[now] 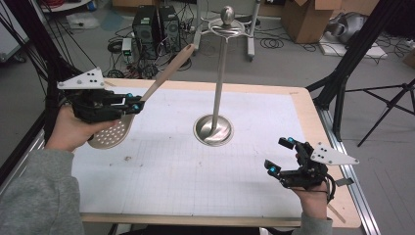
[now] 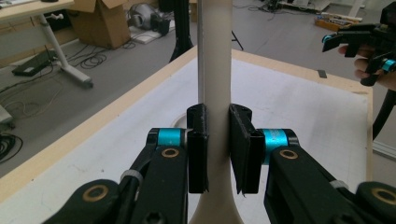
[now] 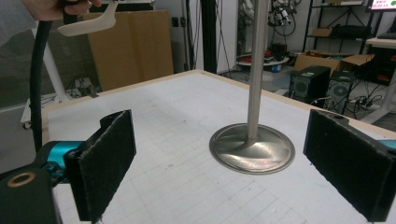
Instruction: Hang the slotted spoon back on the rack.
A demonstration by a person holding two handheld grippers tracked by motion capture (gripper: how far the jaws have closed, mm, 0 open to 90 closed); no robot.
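The left gripper (image 1: 133, 104) is clenched on the wooden handle (image 1: 166, 73) of a skimmer (image 1: 111, 133), holding it in the air over the near-left part of the table (image 1: 303, 112). The perforated metal bowl hangs low beside the person's left hand (image 1: 73, 129), and the handle slants up and away toward the top of the utensil stand (image 1: 219, 78). In the left gripper view the two pads sit flat against either side of the handle (image 2: 215, 56), low down near where it flares.

The right gripper (image 1: 280, 155) hovers near the table's right edge with its jaws released and nothing between them; in the right gripper view they frame the stand's round base (image 3: 252, 148).

The likely aim is to hang the skimmer on the stand's top ring (image 1: 225, 25) (no hanging hole or hook on the handle can be made out). The risks follow from the grip: with the heavy bowl to one side of the pads, the skimmer could pivot between them and swing. The long handle could also knock the slender post and tip the stand, since the right gripper is not steadying the base.
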